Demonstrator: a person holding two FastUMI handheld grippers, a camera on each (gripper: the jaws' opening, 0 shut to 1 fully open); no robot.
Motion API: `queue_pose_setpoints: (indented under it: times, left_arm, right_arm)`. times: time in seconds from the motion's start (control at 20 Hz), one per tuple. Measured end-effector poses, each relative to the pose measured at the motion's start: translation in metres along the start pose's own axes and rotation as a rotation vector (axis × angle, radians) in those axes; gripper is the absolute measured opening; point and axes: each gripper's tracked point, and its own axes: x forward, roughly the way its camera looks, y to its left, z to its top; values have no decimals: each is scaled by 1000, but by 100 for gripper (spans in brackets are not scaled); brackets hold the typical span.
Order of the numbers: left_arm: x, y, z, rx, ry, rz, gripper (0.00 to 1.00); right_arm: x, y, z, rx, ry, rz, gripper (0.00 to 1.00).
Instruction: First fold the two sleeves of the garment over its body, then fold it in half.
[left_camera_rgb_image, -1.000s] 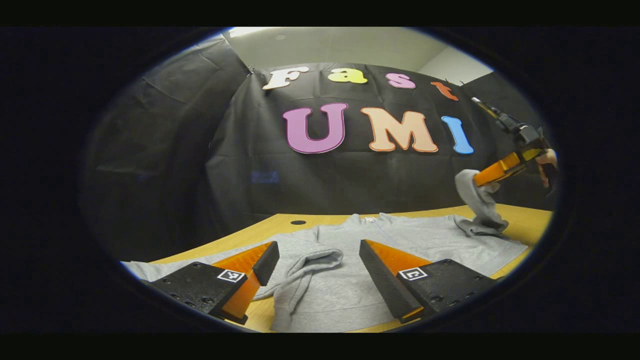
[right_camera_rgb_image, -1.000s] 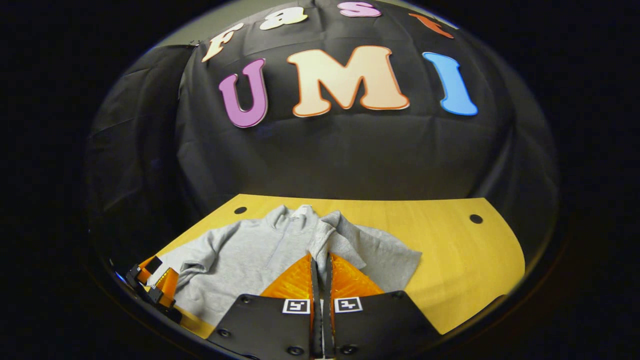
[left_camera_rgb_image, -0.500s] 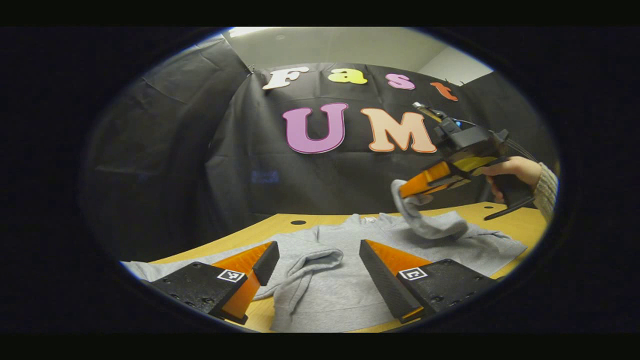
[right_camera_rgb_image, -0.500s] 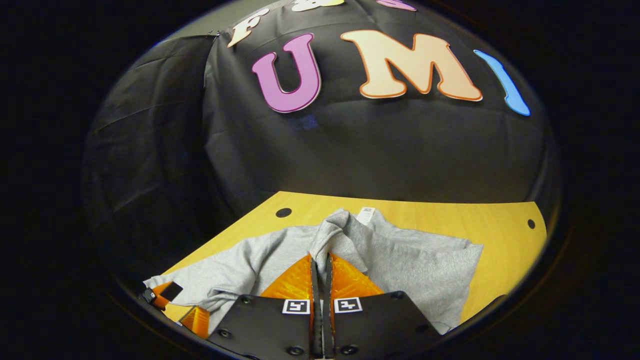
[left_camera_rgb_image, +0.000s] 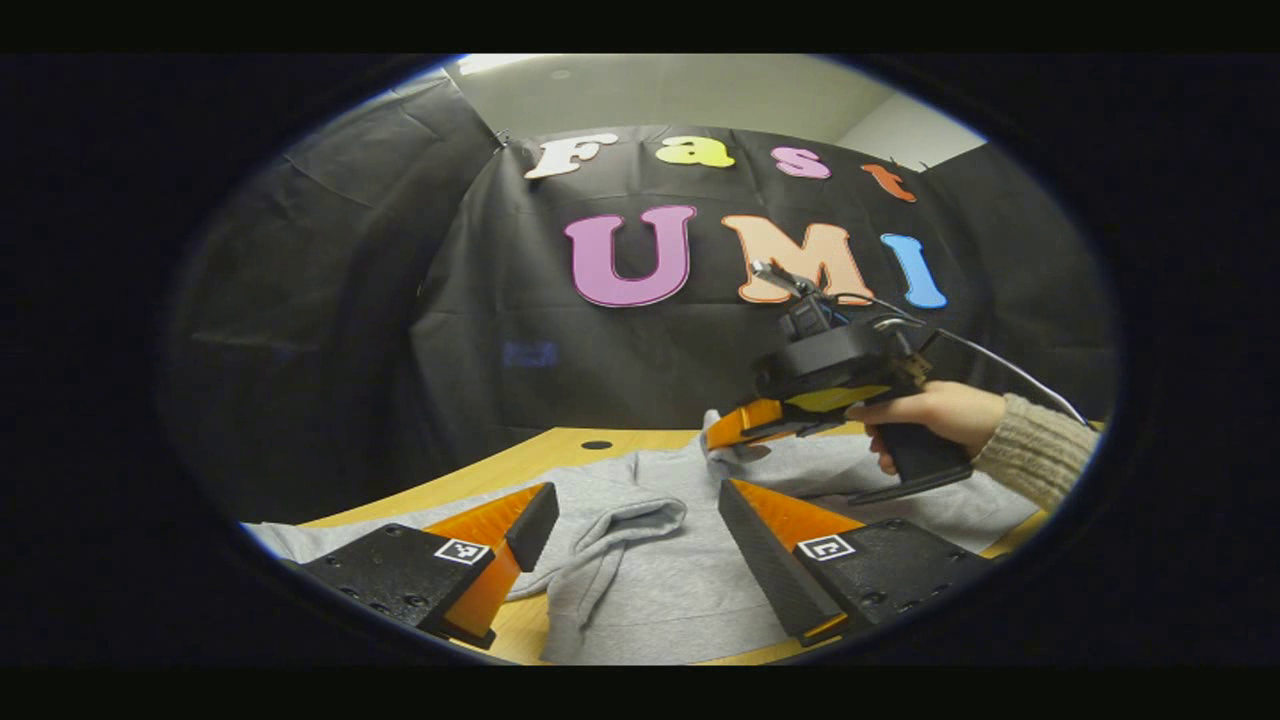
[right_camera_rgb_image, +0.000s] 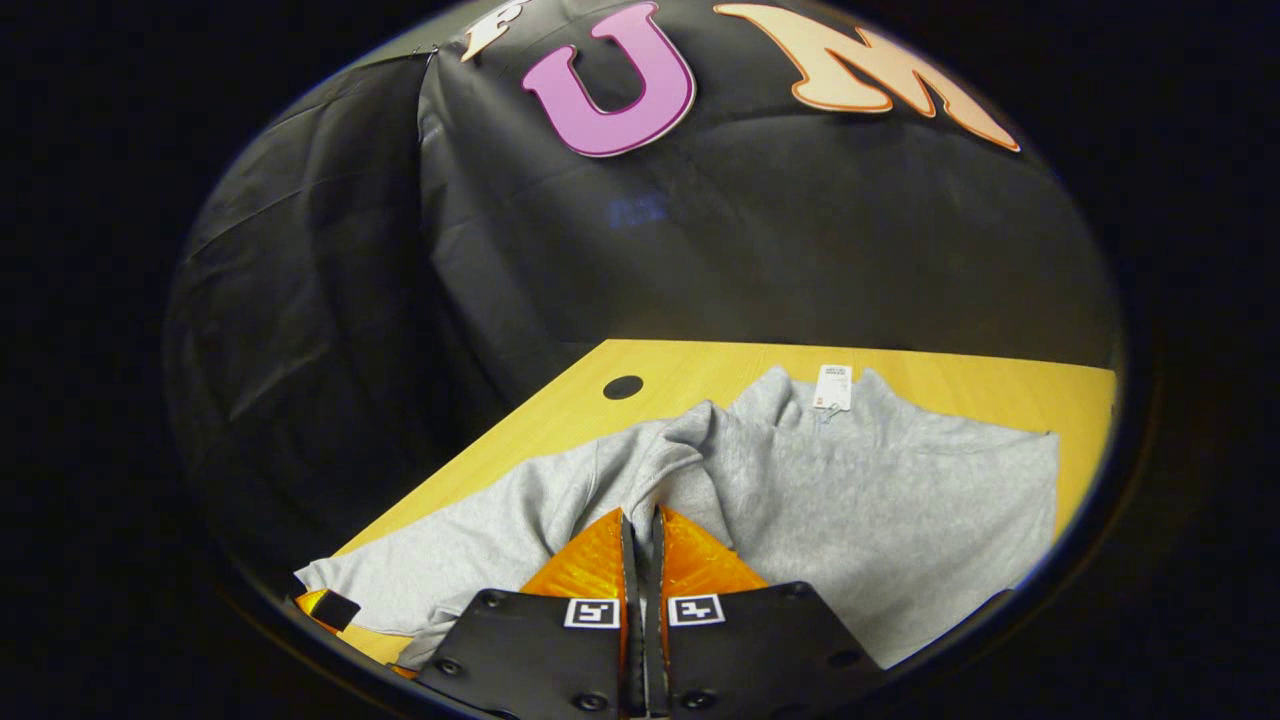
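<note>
**Right gripper carries the second sleeve over the body**

Right gripper (right_camera_rgb_image: 640, 530), fingers pinched tight on a grey sleeve (right_camera_rgb_image: 680, 465), holds it low over the sweatshirt (right_camera_rgb_image: 900, 520) to lay it flat. Left gripper (left_camera_rgb_image: 630, 545) waits wide open, holding nothing, above the folded sleeve (left_camera_rgb_image: 610, 535). Beyond lies the wooden table (right_camera_rgb_image: 720, 365).

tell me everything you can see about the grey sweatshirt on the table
The grey sweatshirt is a soft, fleecy knit lying spread on the wooden table, its collar with a white tag toward the far wall. One sleeve is bunched, folded over the body in front of the open left gripper. The right gripper, shut on the other sleeve, holds that cuff over the chest.
</note>
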Motion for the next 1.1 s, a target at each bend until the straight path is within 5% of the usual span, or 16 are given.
queue_pose_setpoints:
  times: [0.4,0.5,0.65,0.7,0.9,1.1]
  left_arm:
    - [-1,2,0,-1,1,-3,95]
    - [1,2,1,0,1,-3,98]
    - [2,4,-2,0,2,-4,98]
    - [3,5,-3,0,2,-4,98]
    - [1,2,1,0,1,-3,98]
    - [1,3,1,1,1,-3,99]
  right_arm:
    - [14,8,-13,111,41,53,9]
    - [10,15,-16,145,57,78,26]
    - [3,10,-11,126,33,90,81]
    - [-5,11,-6,127,9,97,87]
    - [-58,-12,22,141,-124,103,91]
    - [-135,-71,33,125,-257,19,91]
